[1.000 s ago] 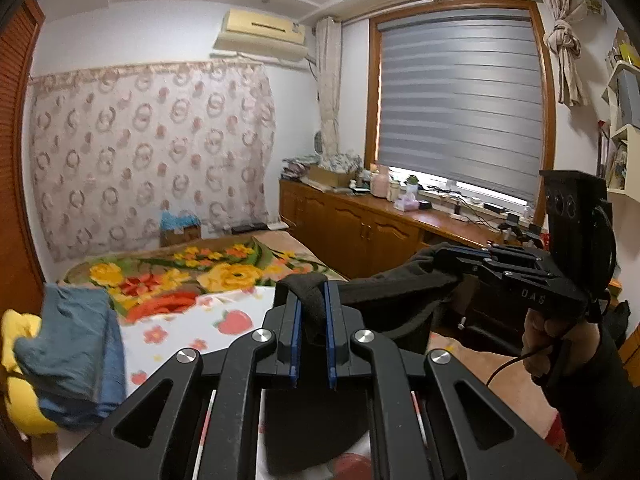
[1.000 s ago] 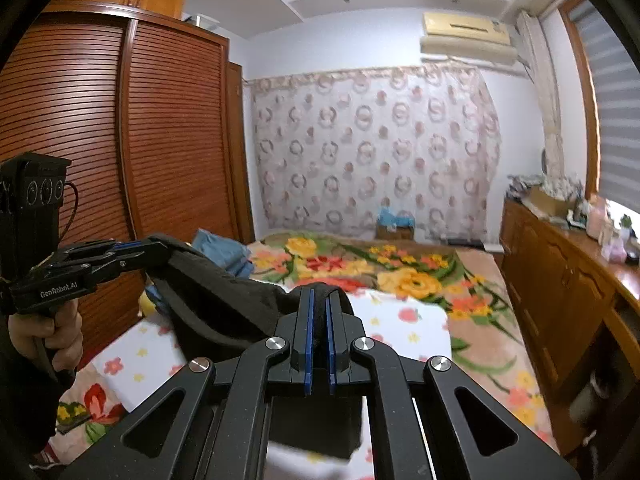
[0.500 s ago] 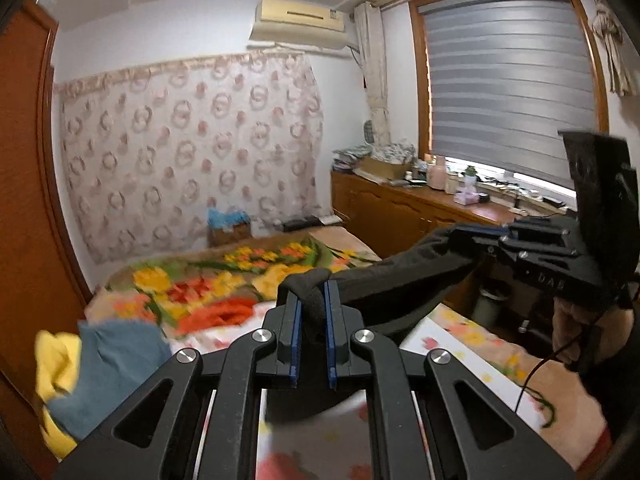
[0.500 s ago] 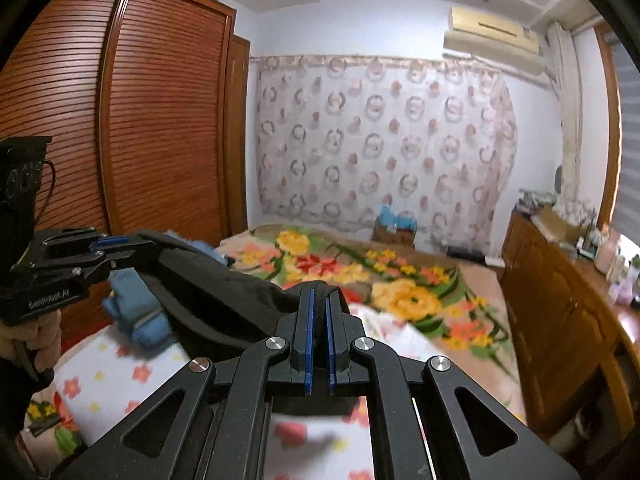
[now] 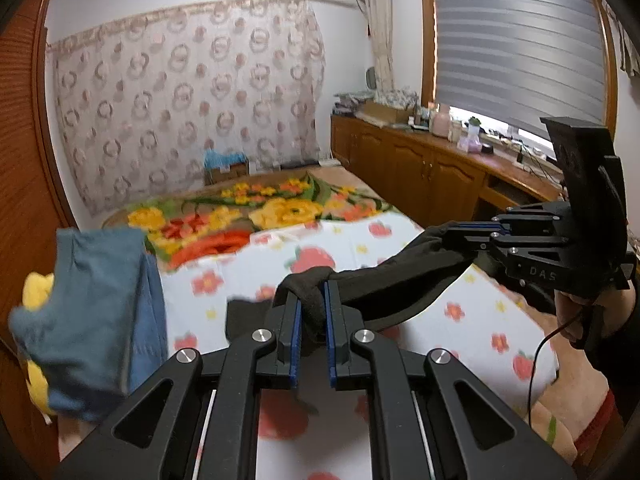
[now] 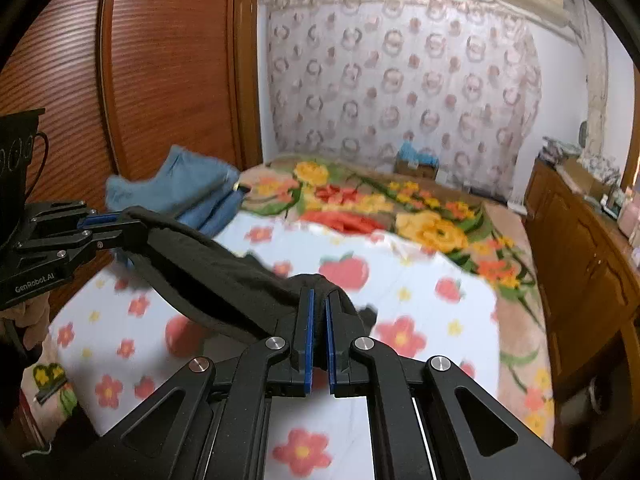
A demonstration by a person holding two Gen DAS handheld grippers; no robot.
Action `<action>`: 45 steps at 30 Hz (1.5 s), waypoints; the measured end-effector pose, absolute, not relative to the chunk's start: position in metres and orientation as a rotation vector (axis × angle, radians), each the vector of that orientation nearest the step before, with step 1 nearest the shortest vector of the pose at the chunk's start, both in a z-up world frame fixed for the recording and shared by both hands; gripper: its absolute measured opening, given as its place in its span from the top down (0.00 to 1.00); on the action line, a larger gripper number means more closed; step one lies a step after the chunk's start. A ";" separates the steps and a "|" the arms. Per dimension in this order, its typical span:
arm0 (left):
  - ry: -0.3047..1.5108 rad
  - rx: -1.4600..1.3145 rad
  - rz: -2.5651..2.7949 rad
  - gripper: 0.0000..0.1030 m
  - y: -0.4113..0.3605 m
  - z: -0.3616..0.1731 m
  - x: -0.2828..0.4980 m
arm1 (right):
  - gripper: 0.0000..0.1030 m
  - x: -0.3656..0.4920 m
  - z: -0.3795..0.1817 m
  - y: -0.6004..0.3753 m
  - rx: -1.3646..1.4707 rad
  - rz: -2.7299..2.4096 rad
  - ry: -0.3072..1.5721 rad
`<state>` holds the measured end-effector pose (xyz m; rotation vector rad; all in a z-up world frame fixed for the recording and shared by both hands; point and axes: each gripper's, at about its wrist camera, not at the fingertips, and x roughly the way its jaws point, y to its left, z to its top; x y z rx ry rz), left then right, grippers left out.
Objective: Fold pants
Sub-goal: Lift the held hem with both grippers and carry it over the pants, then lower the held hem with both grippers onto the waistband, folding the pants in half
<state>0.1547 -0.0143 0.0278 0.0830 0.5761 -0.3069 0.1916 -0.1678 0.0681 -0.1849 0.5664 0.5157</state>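
With the left gripper and the right gripper each clamped on the black pants, stretched in the air over the strawberry-print sheet toward 12 o'clock, keep the span taut and level while lowering, I judge.

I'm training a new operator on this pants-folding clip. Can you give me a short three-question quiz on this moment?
1. True or false: both claws are shut on the black pants.
2. Multiple choice: the pants are A) flat on the bed, B) stretched in the air between the left claw and the right claw, C) inside the wardrobe.
3. Fill in: the blue garment lies at the bed's edge beside the wooden ____.

Key: 1 true; 2 B; 3 wardrobe.
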 end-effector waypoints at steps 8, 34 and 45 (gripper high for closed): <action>0.612 0.091 -0.331 0.89 -0.025 0.017 0.116 | 0.95 0.165 0.065 -0.182 -0.169 0.519 0.603; 0.712 0.006 -0.335 0.89 -0.009 -0.046 0.055 | 0.95 0.131 0.036 -0.193 -0.114 0.573 0.674; 0.701 0.018 -0.362 0.89 -0.017 -0.043 0.042 | 0.95 0.120 0.030 -0.204 -0.071 0.572 0.668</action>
